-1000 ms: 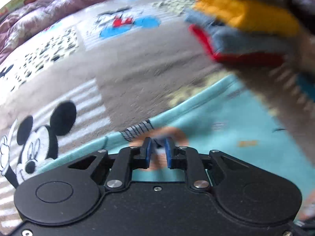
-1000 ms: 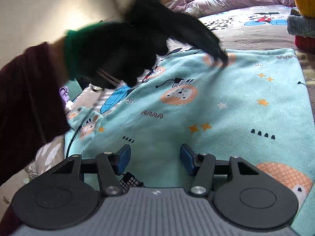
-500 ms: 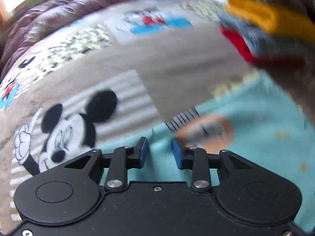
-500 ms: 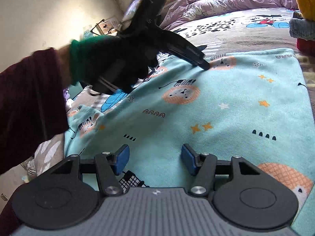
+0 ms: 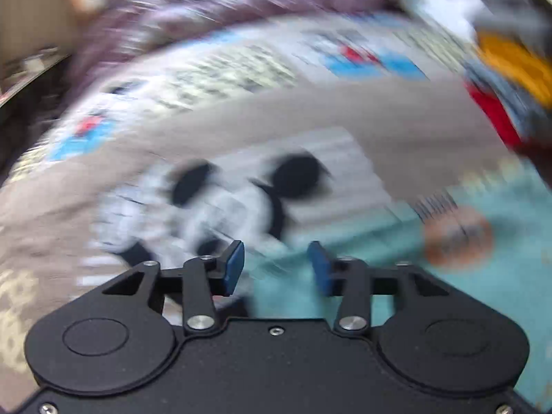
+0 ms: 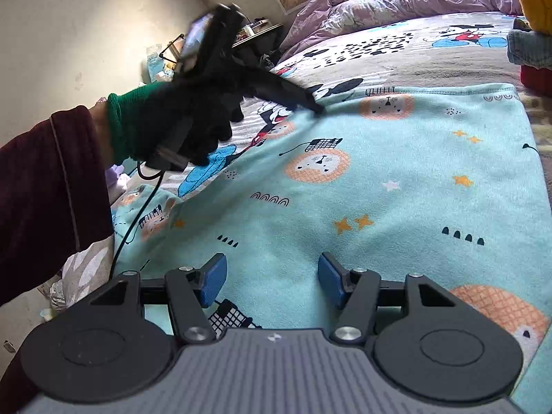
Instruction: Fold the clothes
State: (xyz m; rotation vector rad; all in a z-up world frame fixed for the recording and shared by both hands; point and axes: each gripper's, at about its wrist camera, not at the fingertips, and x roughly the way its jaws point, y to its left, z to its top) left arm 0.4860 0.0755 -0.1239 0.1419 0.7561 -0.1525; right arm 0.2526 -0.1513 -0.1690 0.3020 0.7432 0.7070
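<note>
since we're flattening the teal garment [image 6: 396, 179] across the cartoon bedsheet [image 6: 414, 55] before any fold, our left gripper [image 6: 319, 108] sits at its 11 o'clock edge, jaws opening with no cloth pinched between them, while our right gripper [image 6: 272, 283] hovers at 6 o'clock, tongs apart and empty. we count one garment laid out, two grippers, and one folded stack [image 6: 531, 27] at 2 o'clock.

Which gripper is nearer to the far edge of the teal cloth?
Left. The left gripper has its tips at the far edge of the teal cloth, jaws opening. The right gripper sits open over the near part.
</note>
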